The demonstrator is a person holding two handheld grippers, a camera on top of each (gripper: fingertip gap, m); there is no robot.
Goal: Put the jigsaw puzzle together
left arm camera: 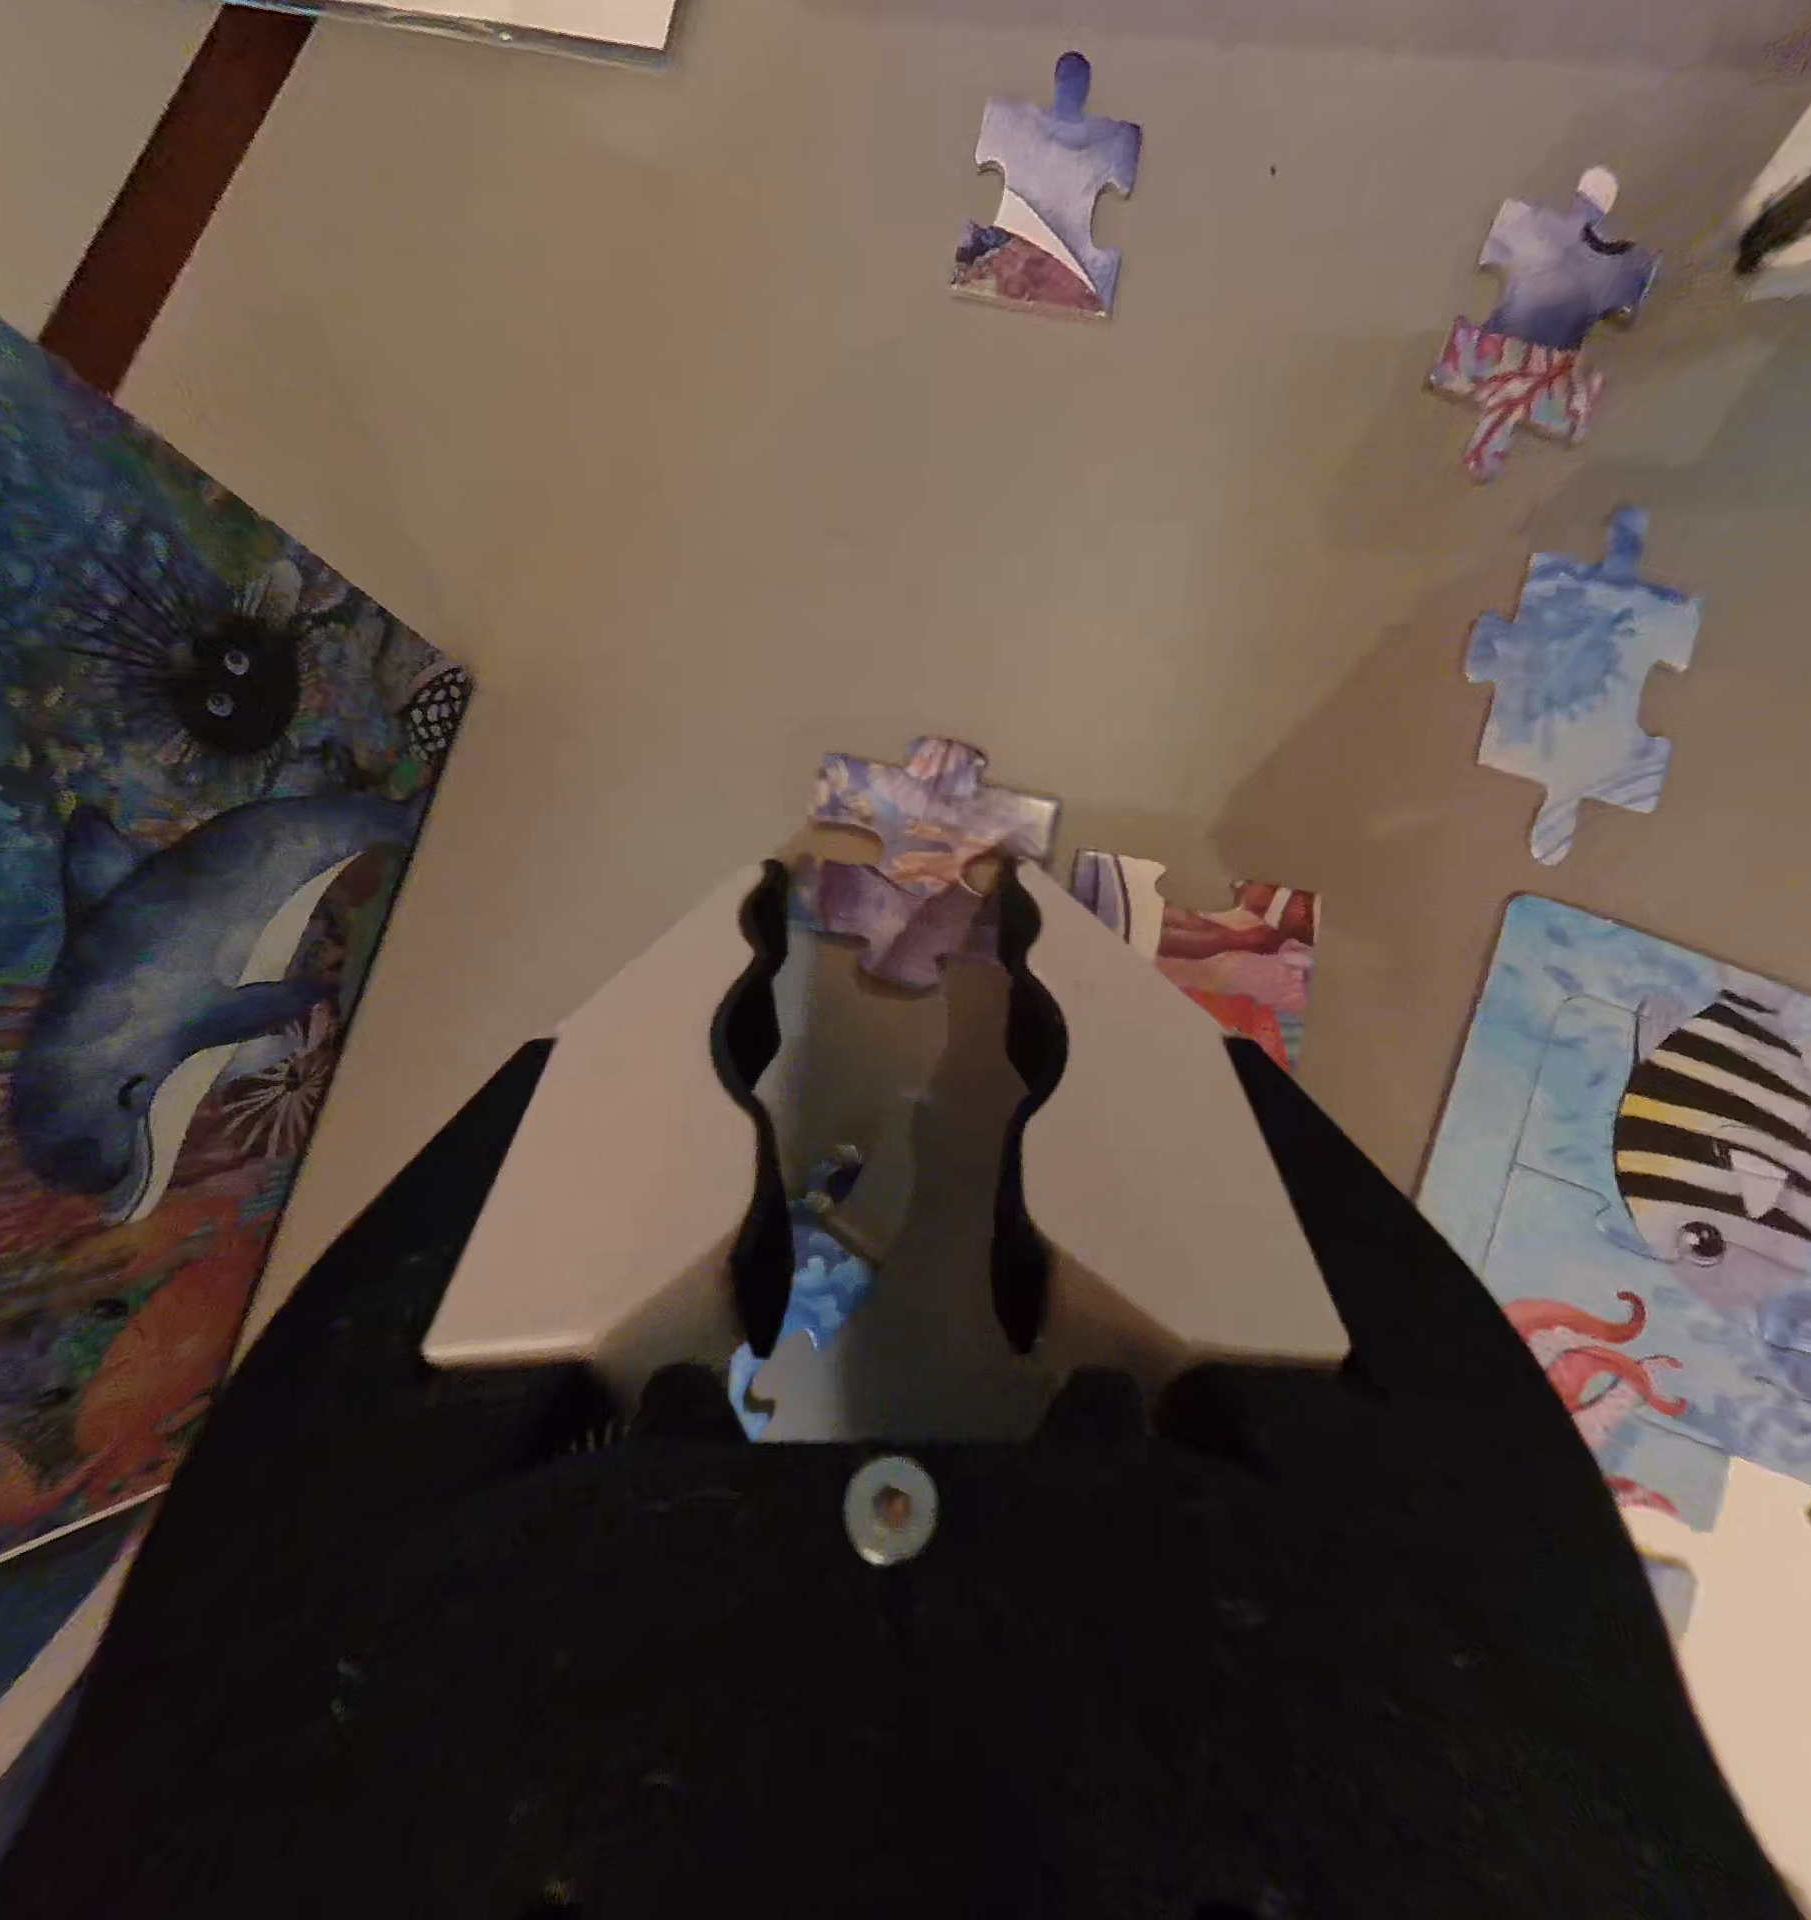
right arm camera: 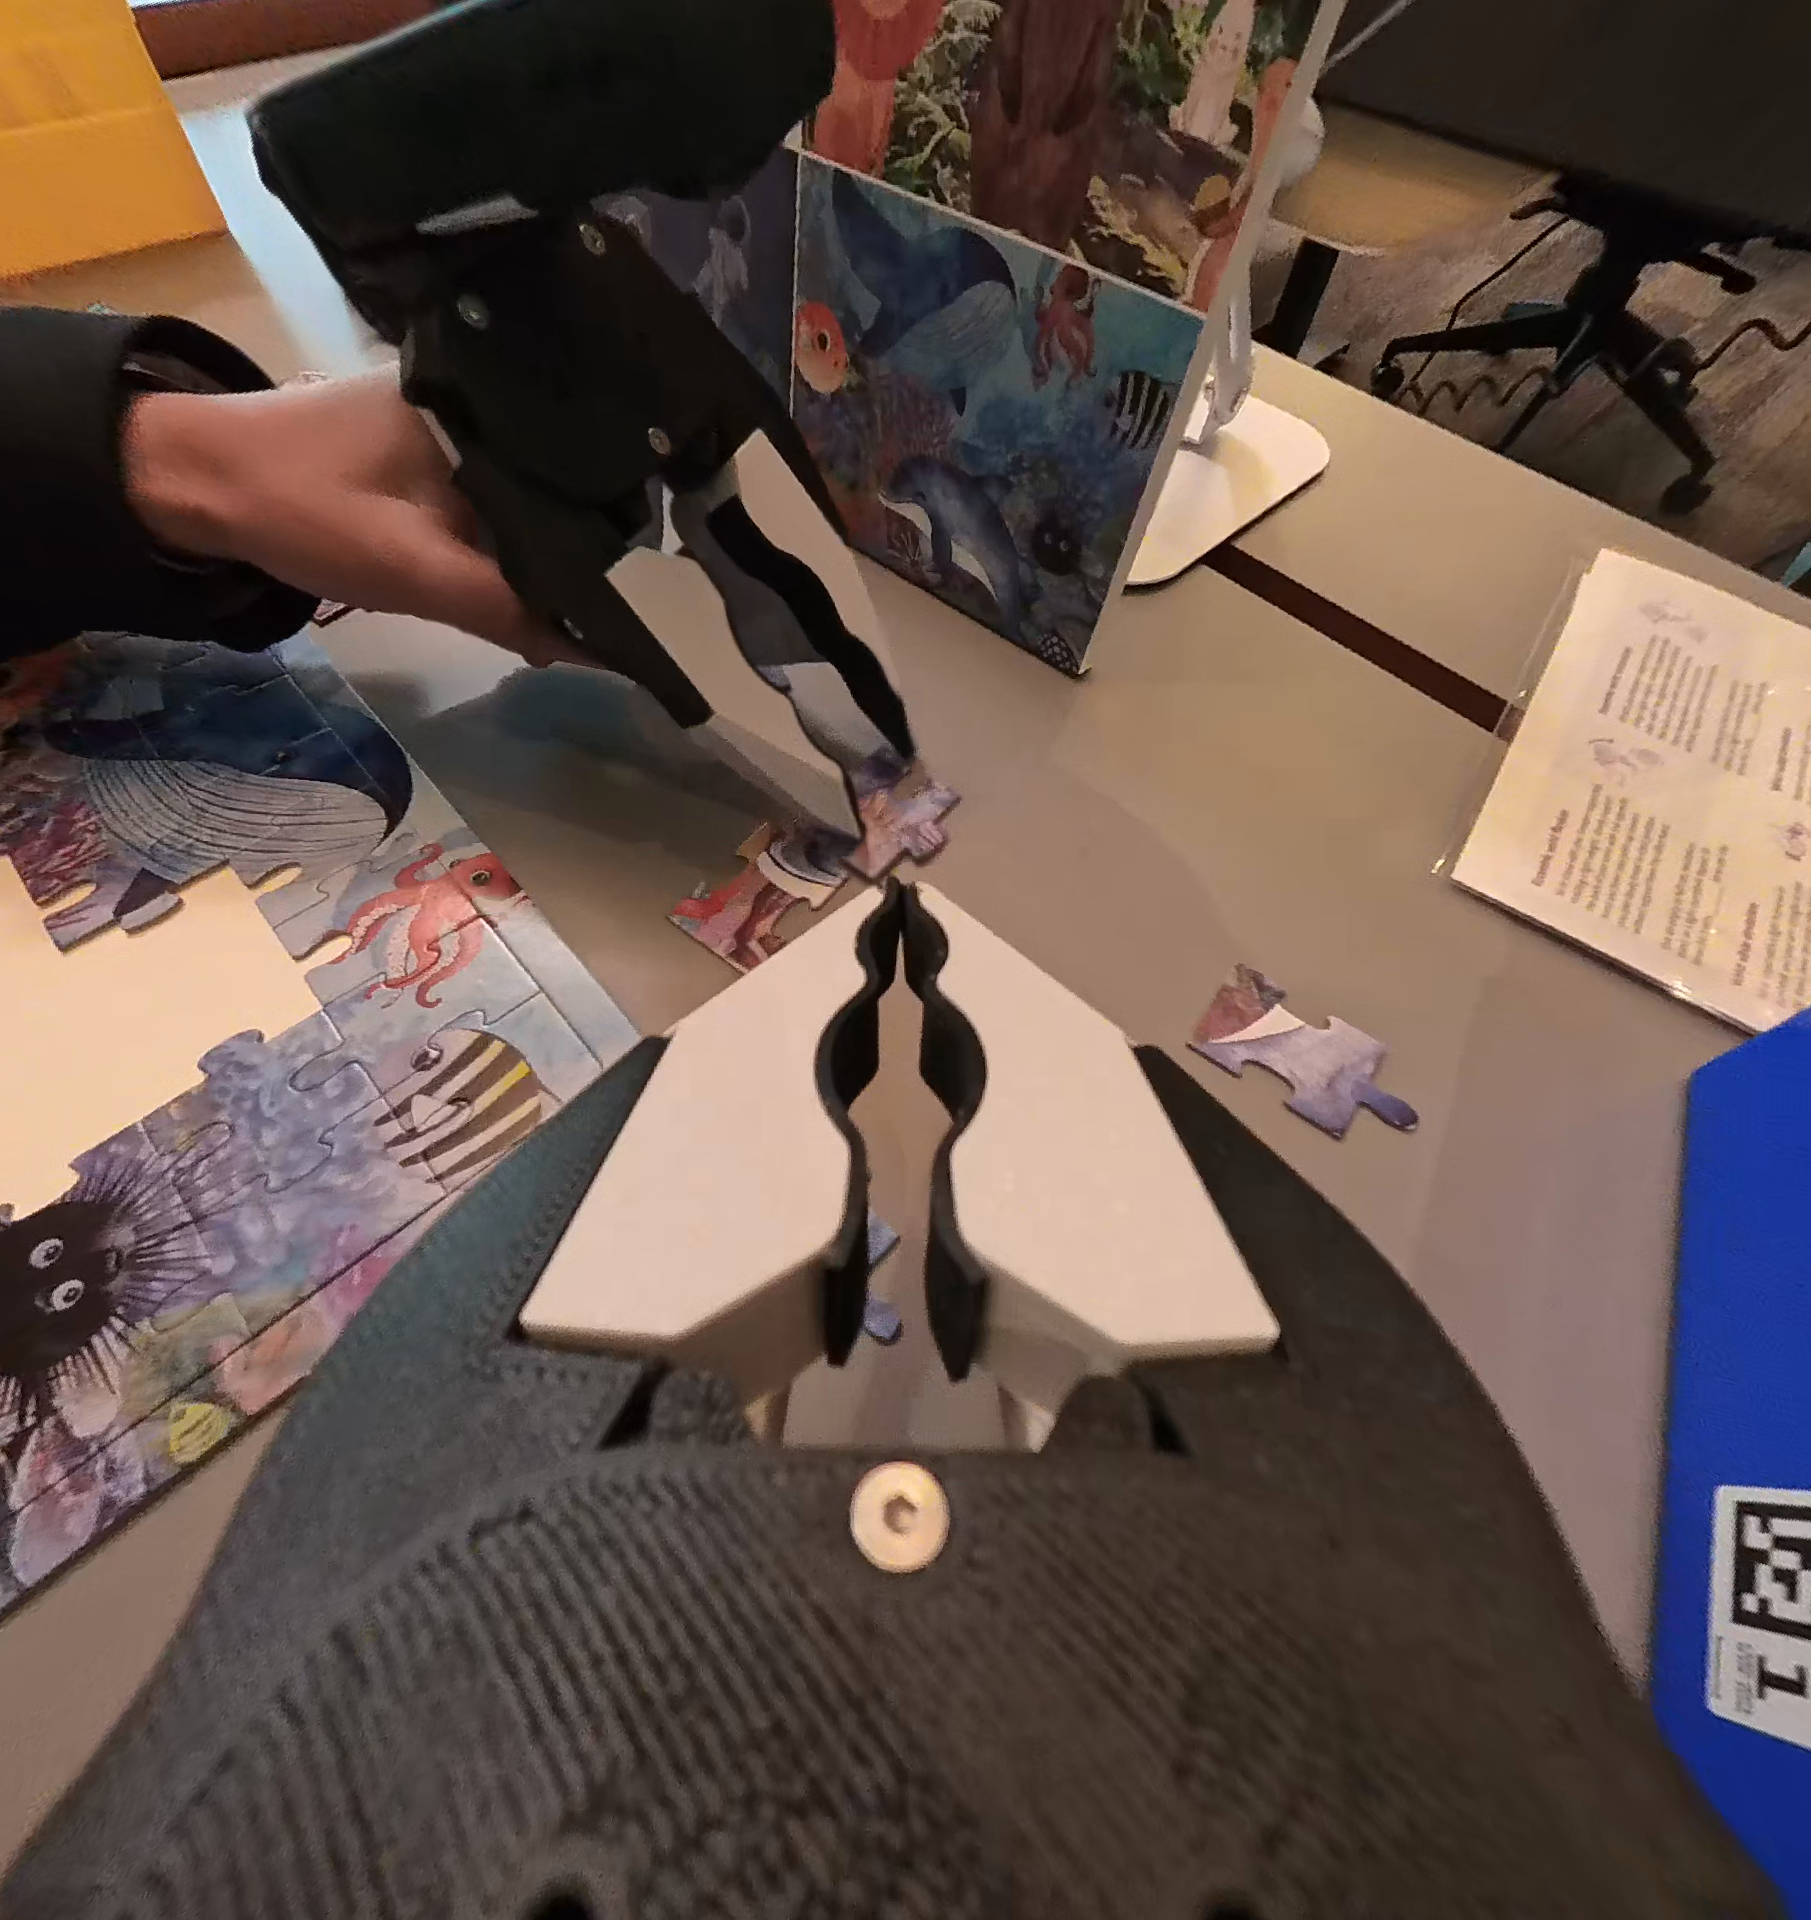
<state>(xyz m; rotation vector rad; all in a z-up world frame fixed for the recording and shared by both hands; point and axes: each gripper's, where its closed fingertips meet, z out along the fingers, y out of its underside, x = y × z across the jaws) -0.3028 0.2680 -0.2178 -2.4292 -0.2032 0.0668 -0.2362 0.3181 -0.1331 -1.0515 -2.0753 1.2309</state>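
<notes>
My left gripper [left arm camera: 890, 883] is down at the table with its jaws closed in on the two sides of a purple puzzle piece [left arm camera: 922, 831]. The right wrist view shows its tips on that piece [right arm camera: 911, 816], with a person's hand [right arm camera: 309, 499] on the handle. The piece overlaps a red-and-white fish piece [left arm camera: 1233, 956] [right arm camera: 755, 904]. My right gripper [right arm camera: 896, 894] is shut and empty, just short of the purple piece. The partly built puzzle [right arm camera: 205, 1091] [left arm camera: 1659, 1195] lies on a cream board with a bare gap [right arm camera: 101, 997].
Loose pieces lie on the grey table [left arm camera: 672, 468]: two purple-blue ones [left arm camera: 1052, 187] [left arm camera: 1535, 322], a light blue one [left arm camera: 1576, 686], one more in the right wrist view [right arm camera: 1296, 1049]. The reference picture [right arm camera: 984, 416] [left arm camera: 153, 935] stands upright. A sleeved printed sheet [right arm camera: 1659, 790] and a blue tagged object [right arm camera: 1794, 1299] sit right. Across from one pair of fingers to the other is roughly 12 cm. From my left tips it is roughly 4 cm to the red-and-white fish piece [right arm camera: 755, 904]; from my right, 10 cm. It is also in sight in the left wrist view [left arm camera: 1202, 952]. My left gripper's tips are some 12 cm from the partly built puzzle [left arm camera: 1659, 1195]. My right wrist view [right arm camera: 462, 1055] looks at it from another angle.
</notes>
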